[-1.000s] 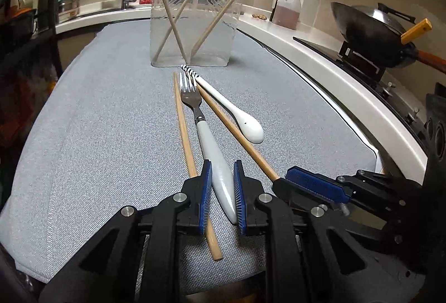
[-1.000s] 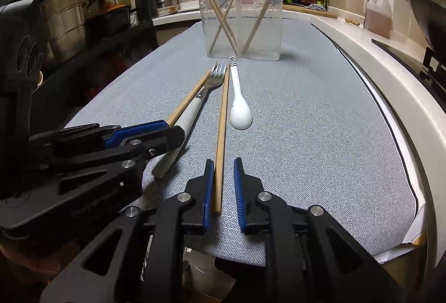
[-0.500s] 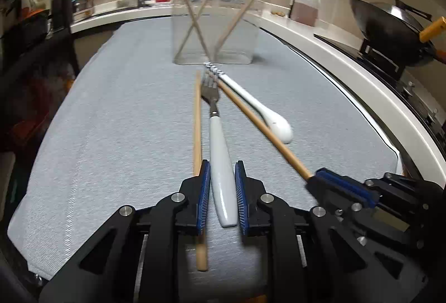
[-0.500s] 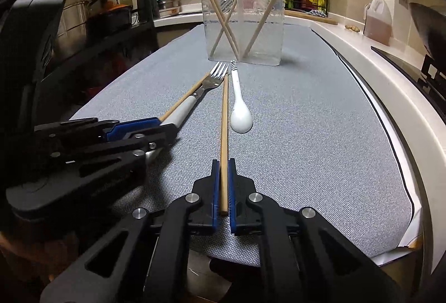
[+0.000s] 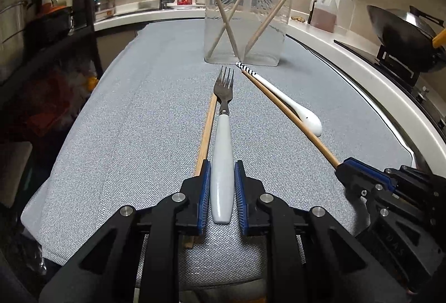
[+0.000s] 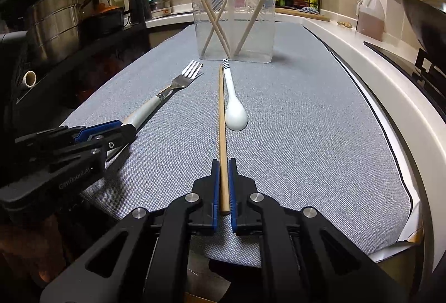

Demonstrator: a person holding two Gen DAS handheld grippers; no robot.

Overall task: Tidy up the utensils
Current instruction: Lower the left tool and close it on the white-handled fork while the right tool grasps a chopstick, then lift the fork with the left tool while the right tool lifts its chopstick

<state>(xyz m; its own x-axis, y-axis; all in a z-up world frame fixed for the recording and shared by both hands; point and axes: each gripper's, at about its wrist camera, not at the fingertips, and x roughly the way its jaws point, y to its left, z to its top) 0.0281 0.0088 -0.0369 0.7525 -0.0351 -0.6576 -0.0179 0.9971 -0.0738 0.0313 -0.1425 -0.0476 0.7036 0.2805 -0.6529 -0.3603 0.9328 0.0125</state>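
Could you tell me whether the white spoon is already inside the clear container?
No, the white spoon lies flat on the grey mat in front of the clear container.

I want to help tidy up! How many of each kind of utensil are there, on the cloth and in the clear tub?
Chopsticks: 5, with 3 standing in the clear tub, one on the cloth and one in the right gripper
Forks: 1
Spoons: 1
Total: 7 utensils

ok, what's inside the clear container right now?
The clear container holds wooden chopsticks leaning crossed, about four. Nothing else shows through its walls; its floor is hard to read.
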